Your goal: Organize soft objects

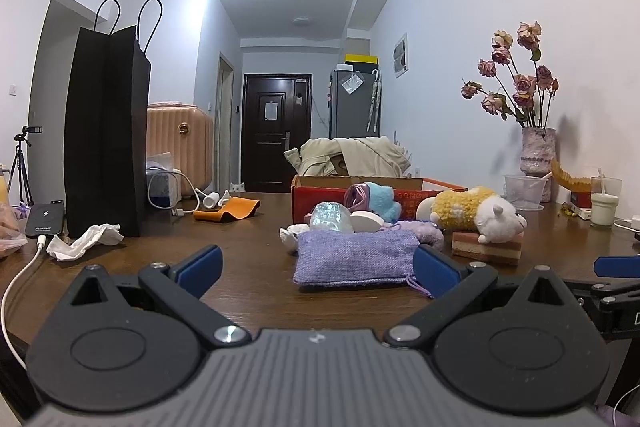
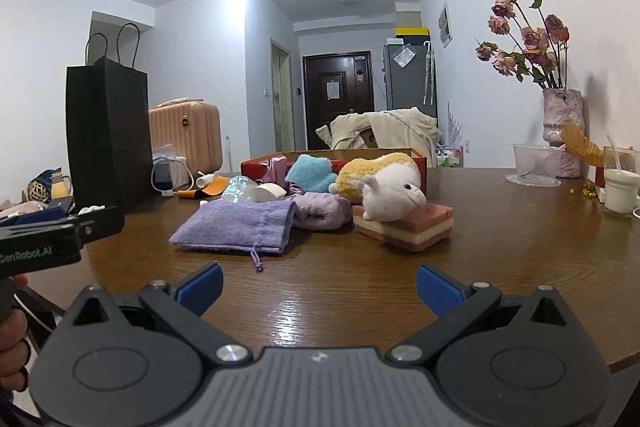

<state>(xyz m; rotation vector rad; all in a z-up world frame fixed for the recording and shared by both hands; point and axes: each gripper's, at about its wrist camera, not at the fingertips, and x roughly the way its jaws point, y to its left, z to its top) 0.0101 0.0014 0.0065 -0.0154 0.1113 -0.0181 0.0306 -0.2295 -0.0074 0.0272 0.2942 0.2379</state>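
A purple cloth pouch (image 1: 354, 259) (image 2: 236, 227) lies flat on the brown table. Behind it lie a lilac fluffy item (image 2: 320, 211), a white-and-yellow plush sheep (image 1: 478, 213) (image 2: 384, 187) resting on a layered pink sponge block (image 2: 406, 227), a light blue plush (image 2: 312, 173) and a clear crinkly packet (image 1: 330, 217). A red cardboard box (image 1: 316, 193) (image 2: 256, 165) stands behind the pile. My left gripper (image 1: 318, 269) is open and empty, low over the table, just before the pouch. My right gripper (image 2: 319, 289) is open and empty, nearer the table's front.
A tall black paper bag (image 1: 106, 131) (image 2: 108, 131) stands at the left, with crumpled tissue (image 1: 86, 241), a power bank (image 1: 46, 219) and cables. A vase of dried roses (image 2: 562, 131), plastic cups (image 2: 536, 163) and a milk drink (image 2: 620, 193) stand at the right.
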